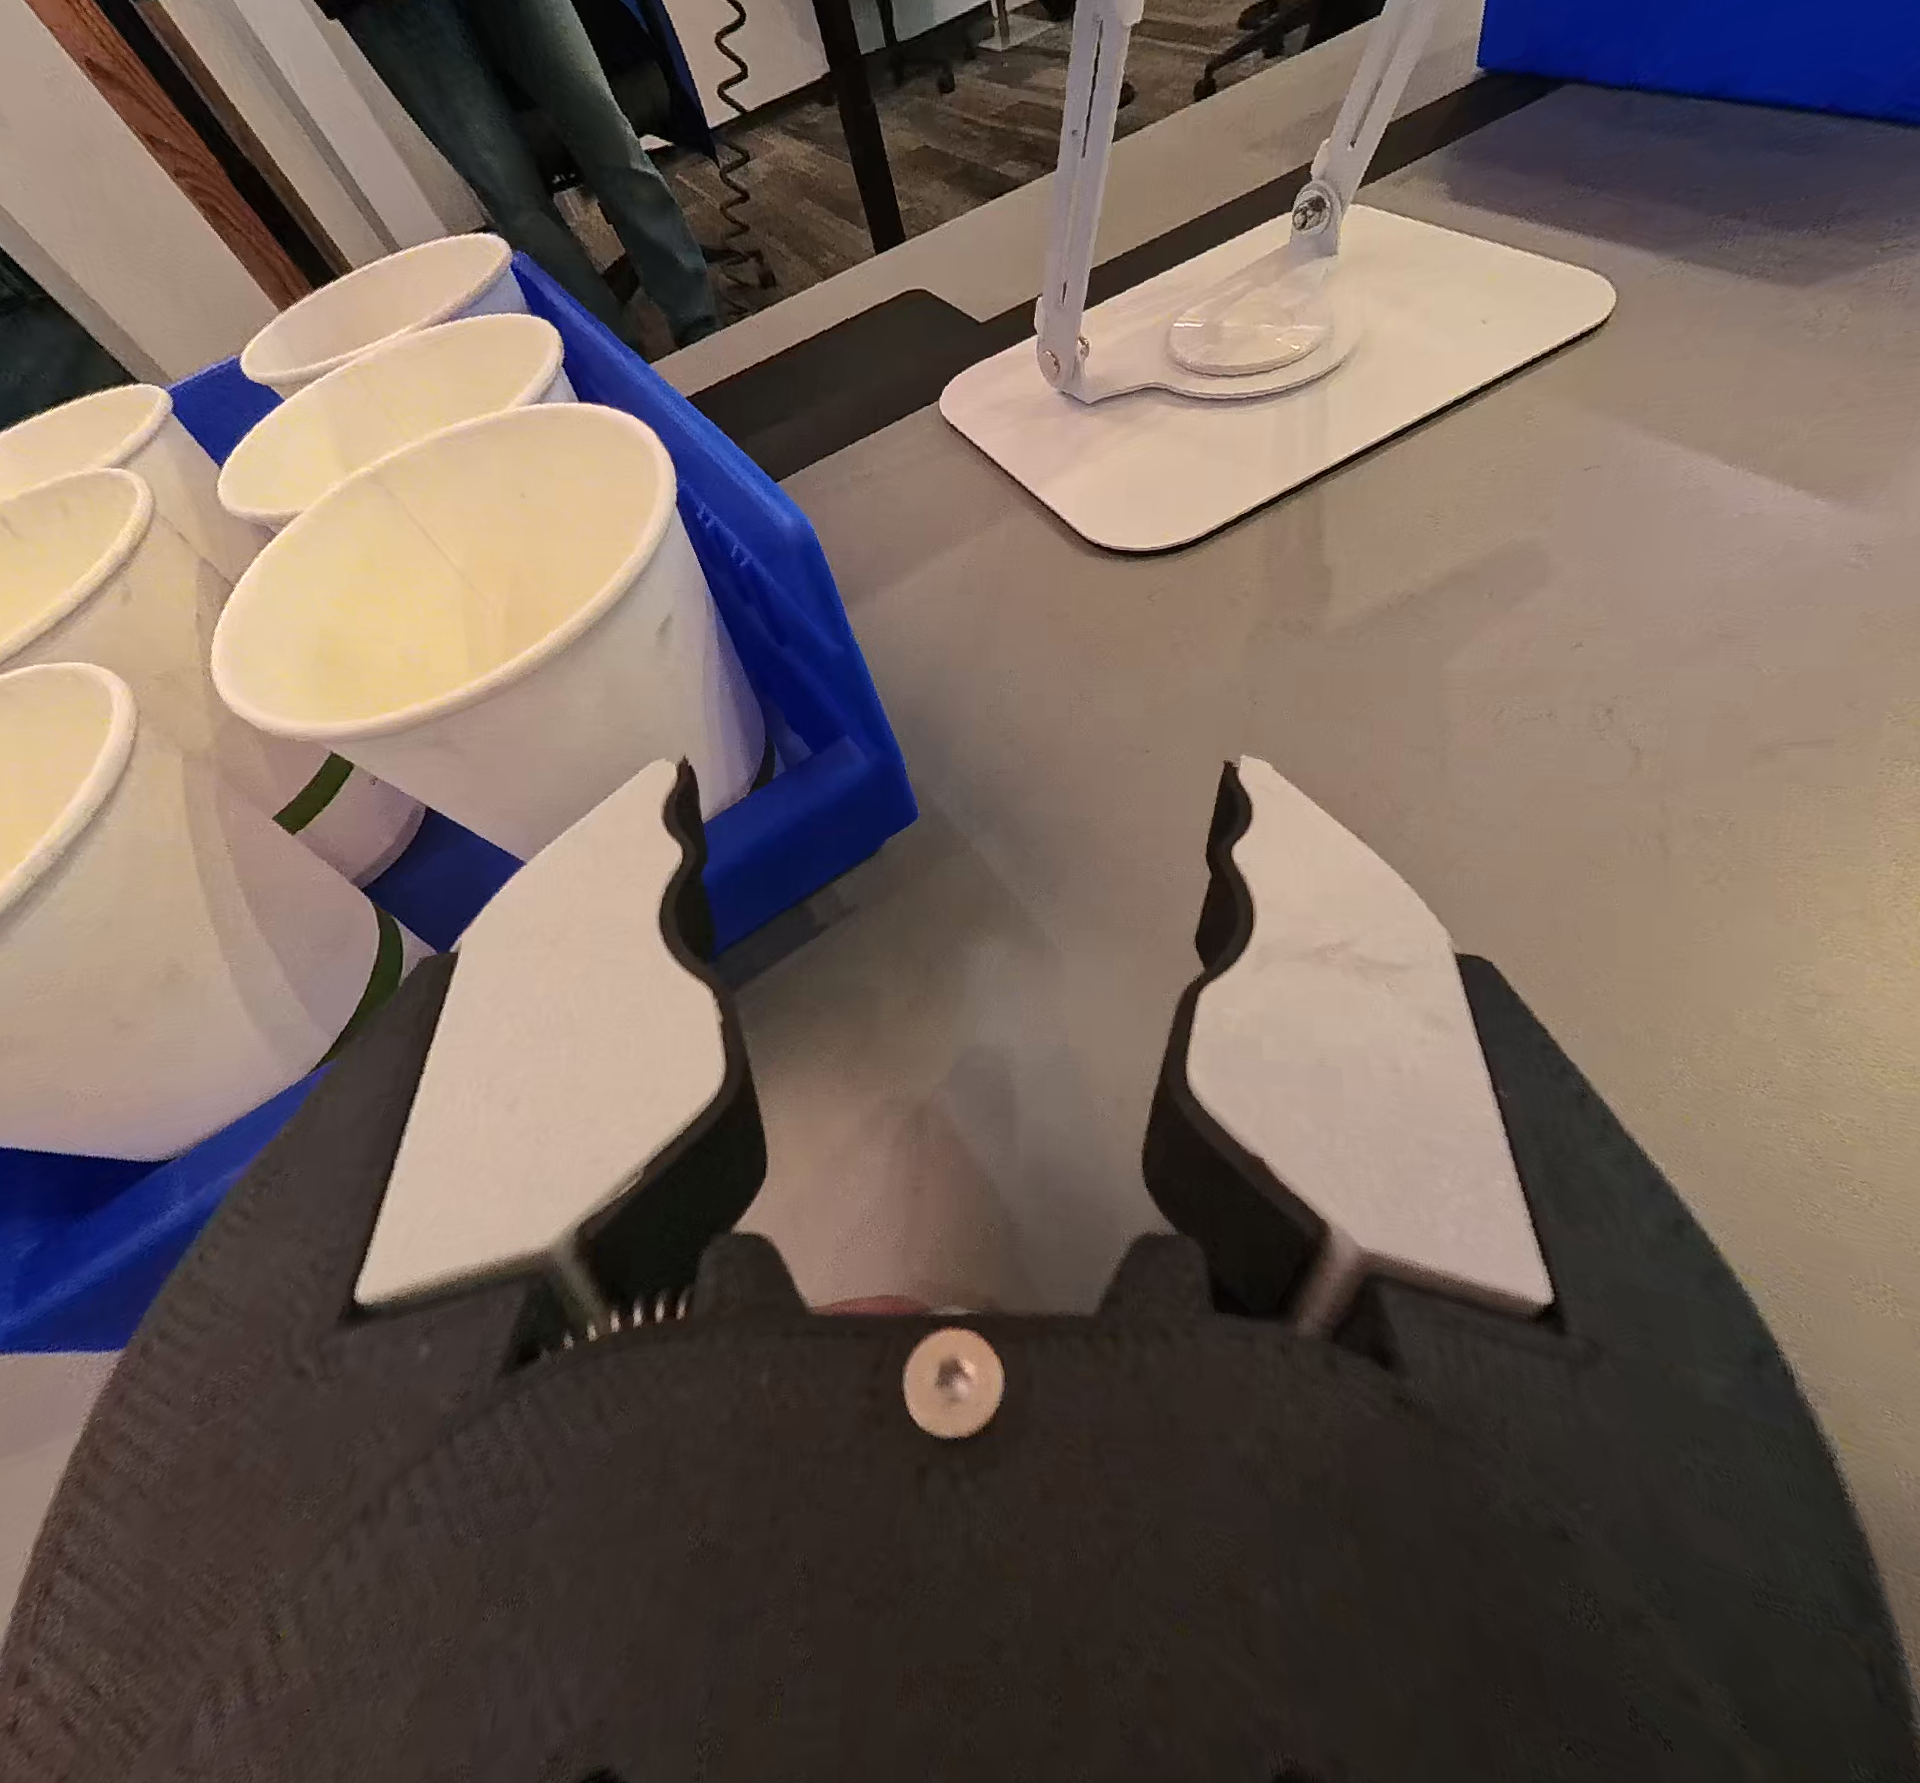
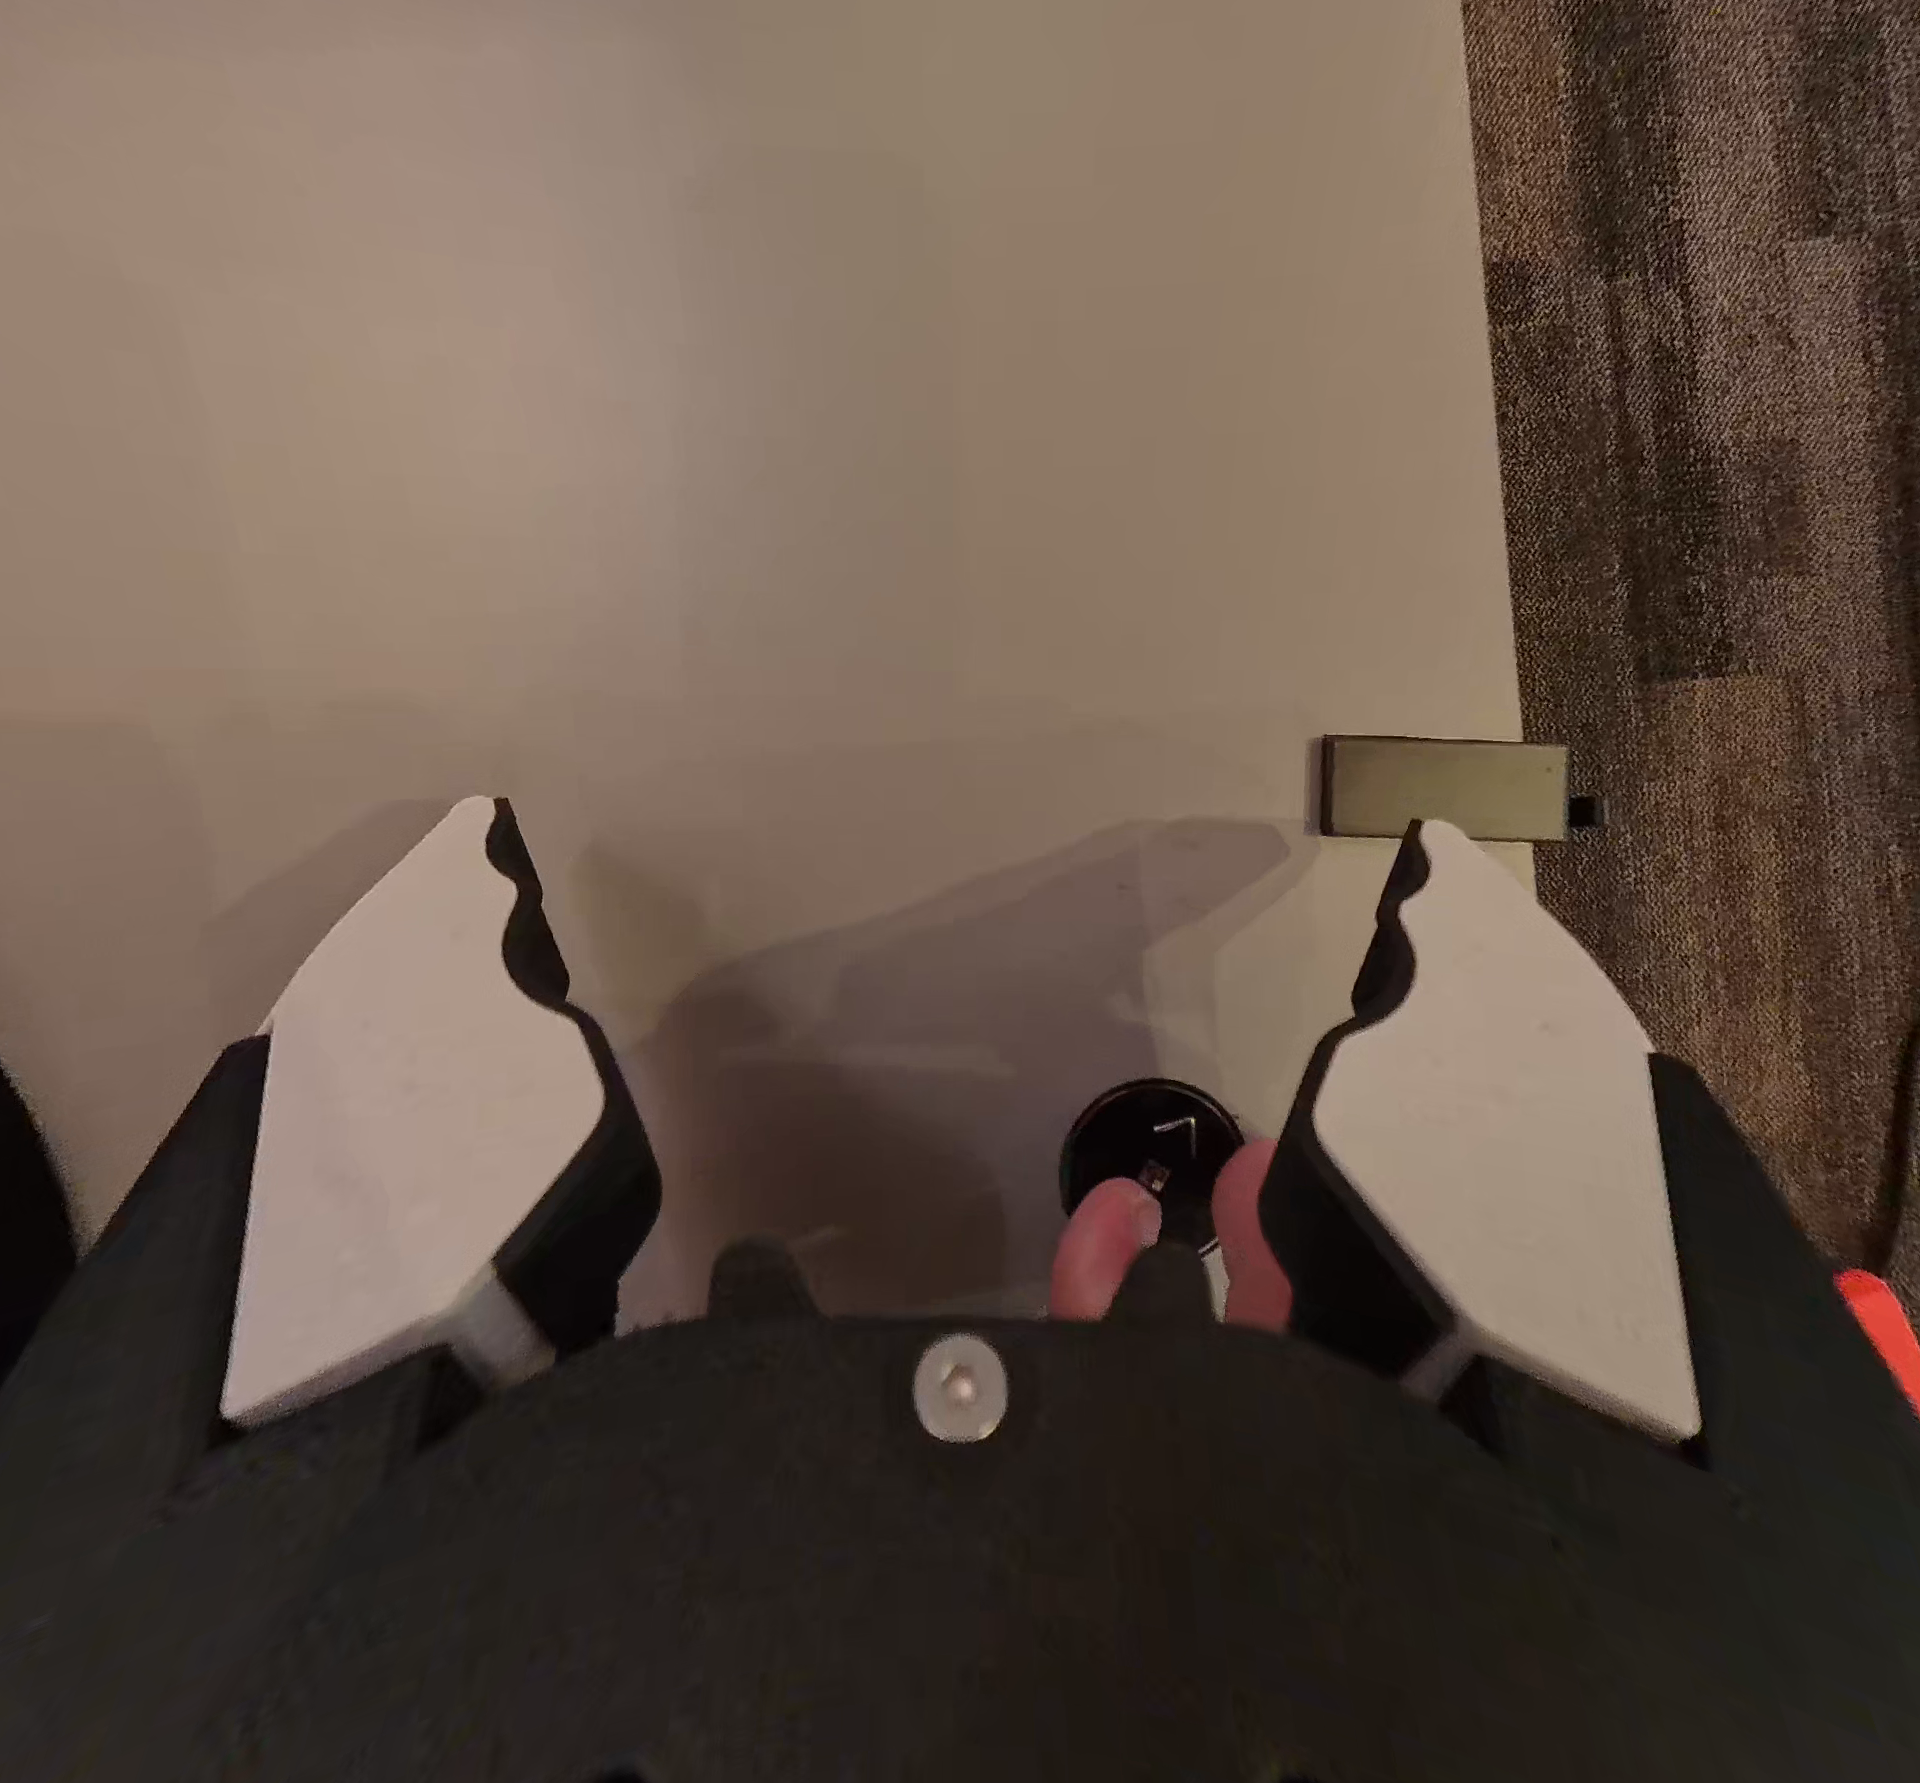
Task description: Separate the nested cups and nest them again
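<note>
The cups (image 1: 447, 611) stand in the blue bin (image 1: 790, 653), left of our left claw (image 1: 956, 777), which is spread and holds nothing. Our right claw (image 2: 956, 819) is spread wide over bare table (image 2: 831, 279). We should approach one stack squarely and pinch gently.

Spread bare tongs (image 2: 956, 814), pale tabletop (image 2: 727, 383), carpet (image 2: 1714, 383)

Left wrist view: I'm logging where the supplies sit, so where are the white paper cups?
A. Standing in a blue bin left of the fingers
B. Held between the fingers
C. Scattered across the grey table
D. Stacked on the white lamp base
A: the white paper cups stand open-side up inside the blue bin, left of the left gripper, whose fingers hold nothing.
</note>
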